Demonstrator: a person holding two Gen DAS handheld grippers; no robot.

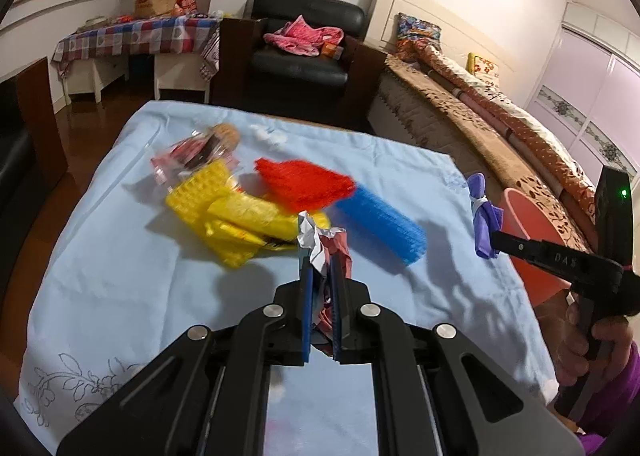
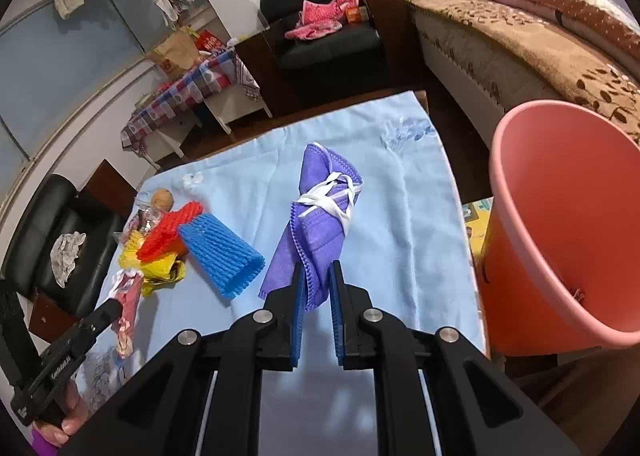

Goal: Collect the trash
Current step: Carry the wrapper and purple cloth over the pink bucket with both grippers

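The blue-padded fingers (image 1: 306,296) of the left gripper (image 1: 322,276) are pinched tight on a crumpled wrapper (image 1: 326,244), red and white, which sticks up from between the pads, clear of the light blue cloth (image 1: 120,276) that covers the table. The right gripper (image 2: 318,288) has its fingers nipped onto the lower edge of a folded purple face mask (image 2: 320,216), its white ear loops wound round the middle; the mask stands up ahead of the jaws, lifted off the cloth. In the left wrist view that same mask (image 1: 484,216) hangs at the tip of the right gripper over the cloth's right edge, and a hand (image 1: 588,340) in a purple sleeve grips the handle.

Just to the right of the mask, off the side of the table, stands a pink bucket (image 2: 560,296), its mouth tilted towards the right wrist camera.

Further out on the cloth the rest of the litter lies in a loose heap: a blue foam net sleeve (image 1: 380,224), a red foam net (image 1: 304,182) overlapping its far end, yellow foam netting (image 1: 208,196) with a yellow wrapper (image 1: 248,232) against it, and behind those a clear packet with pink print (image 1: 188,156) and a round brown thing (image 1: 226,132) that I can't make out. A scrap of white tissue (image 1: 268,134) sits near the far edge.

Beyond the table are a black armchair (image 1: 304,40) with pink clothing (image 1: 304,36) on its seat, a checked-cloth side table (image 1: 132,36), and a bed (image 1: 480,96) along the right wall.
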